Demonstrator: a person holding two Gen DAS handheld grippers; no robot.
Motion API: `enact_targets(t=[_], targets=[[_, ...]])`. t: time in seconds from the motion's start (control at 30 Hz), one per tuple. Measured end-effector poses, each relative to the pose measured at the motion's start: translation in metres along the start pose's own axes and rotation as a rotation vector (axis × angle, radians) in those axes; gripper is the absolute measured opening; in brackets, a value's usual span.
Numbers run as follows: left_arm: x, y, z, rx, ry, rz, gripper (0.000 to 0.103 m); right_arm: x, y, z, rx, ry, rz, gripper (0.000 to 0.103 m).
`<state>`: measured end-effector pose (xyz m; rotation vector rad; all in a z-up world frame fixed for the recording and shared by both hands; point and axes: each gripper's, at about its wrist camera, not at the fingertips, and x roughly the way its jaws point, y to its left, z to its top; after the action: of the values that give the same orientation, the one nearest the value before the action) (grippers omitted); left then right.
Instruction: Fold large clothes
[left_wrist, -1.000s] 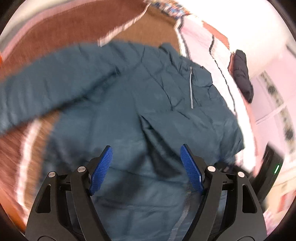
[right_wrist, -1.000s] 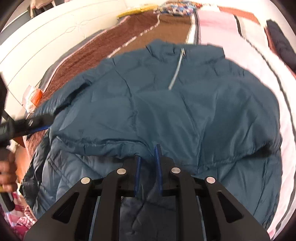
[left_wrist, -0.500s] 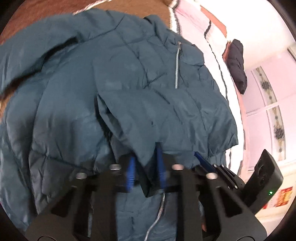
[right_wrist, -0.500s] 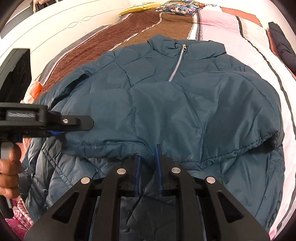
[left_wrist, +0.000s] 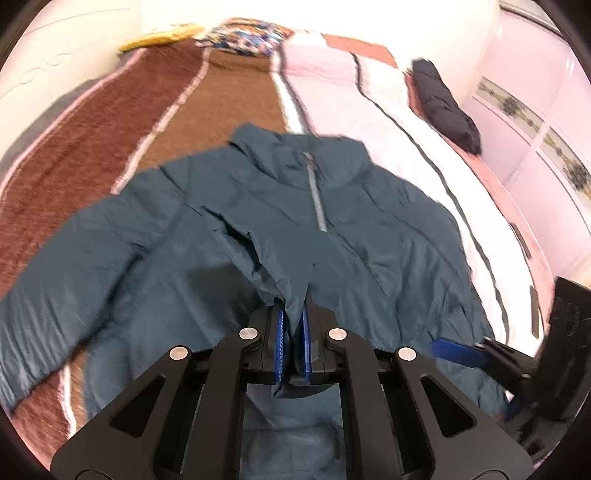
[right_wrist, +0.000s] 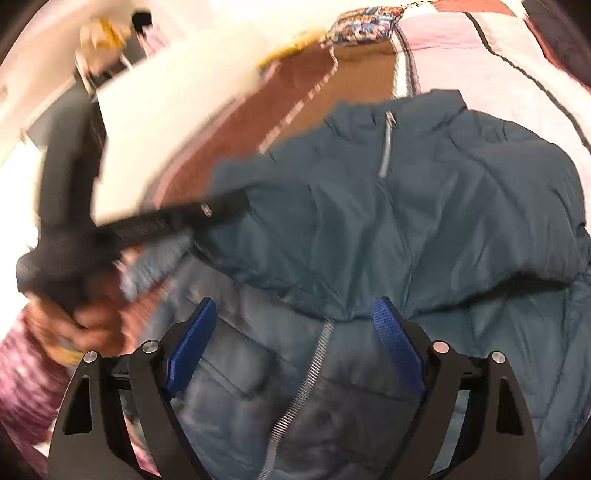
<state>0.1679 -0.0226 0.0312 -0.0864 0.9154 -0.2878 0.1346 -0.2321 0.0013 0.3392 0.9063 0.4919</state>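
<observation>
Teal puffer jacket (left_wrist: 280, 236) lies front-up on the bed (left_wrist: 221, 96), collar toward the far pillows, zipper (left_wrist: 316, 199) partly done up near the neck. Lower hem is turned up over the body, so the paler lining shows nearest the cameras. One sleeve (left_wrist: 74, 258) trails out to the left across the brown striped blanket.

Left gripper (left_wrist: 291, 343): jaws nearly together, clamped on a pleat of jacket fabric that rises from between the blue pads. Judged reason: this pinch carries the folded edge for the next lay-over.

Right gripper (right_wrist: 295, 339): jaws have just been opening and now stand wide; the zipper line and lining sit below the pads, nothing pinched. Judged: it has let its hem section go so the fold rests flat.

Dark folded garment (left_wrist: 443, 107) sits well apart at the bed's right edge, on the pink-and-white blanket. The right wrist view is motion-blurred, so fine contact is unclear.
</observation>
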Motion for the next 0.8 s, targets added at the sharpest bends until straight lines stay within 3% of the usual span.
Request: enact_targets(t=[0.13,0.2,0.37,0.47,0.6,0.8], targets=[[-0.003,0.023,0.016,-0.023,-0.073,0.051,0.008,-0.01,-0.012,0.003,0.001,-0.021,-0.056,0.084],[0.005,0.035,0.02,-0.036,-0.081,0.059,0.008,-0.012,-0.029,-0.003,0.048,-0.015,-0.098,0.078],[0.049,0.06,0.017,-0.115,0.025,0.078,0.01,-0.021,-0.077,-0.024,0.259,0.01,-0.169,0.063],[0.069,0.073,0.013,-0.159,0.076,0.119,0.022,-0.029,-0.091,-0.033,0.308,0.009,-0.225,0.059],[0.073,0.083,0.011,-0.196,0.089,0.179,0.05,-0.033,-0.092,-0.04,0.297,0.004,-0.272,0.054],[0.055,0.091,0.005,-0.199,0.049,0.207,0.056,-0.026,-0.087,-0.043,0.278,0.016,-0.283,0.053]])
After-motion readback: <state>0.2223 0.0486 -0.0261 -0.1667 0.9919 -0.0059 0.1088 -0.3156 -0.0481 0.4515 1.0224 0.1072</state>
